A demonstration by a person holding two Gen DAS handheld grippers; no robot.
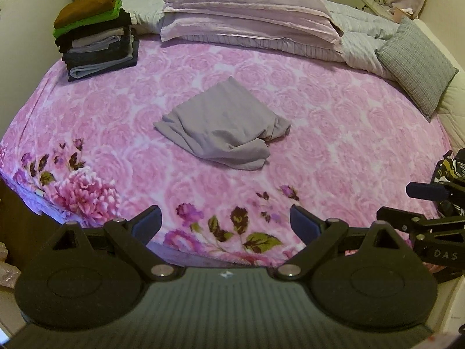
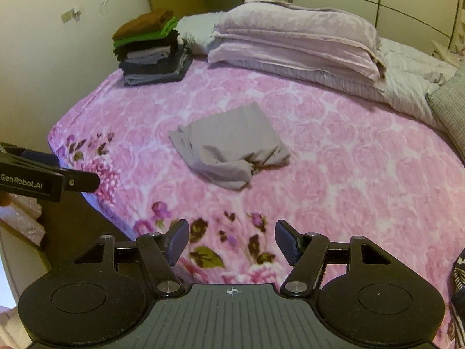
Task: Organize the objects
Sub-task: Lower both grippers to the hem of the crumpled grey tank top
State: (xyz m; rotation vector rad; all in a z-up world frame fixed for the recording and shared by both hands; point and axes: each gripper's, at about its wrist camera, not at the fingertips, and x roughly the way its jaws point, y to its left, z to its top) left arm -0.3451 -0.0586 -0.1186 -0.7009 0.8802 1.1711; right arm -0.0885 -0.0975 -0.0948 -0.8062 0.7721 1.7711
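Mid-bed, on pink floral blanket (image 1: 334, 133), lies loosely folded grey cloth (image 1: 223, 128), near edge rumpled, well apart from both tools. Left gripper (image 1: 225, 222) and right gripper (image 2: 231, 242) hover over blanket's near edge, jaws spread, nothing between them. Clothes stack (image 1: 96, 40) sits beyond cloth, far left corner. Risks: pinching one layer unfolds cloth; pads snagging blanket pile; careless drop toppling tall stack.
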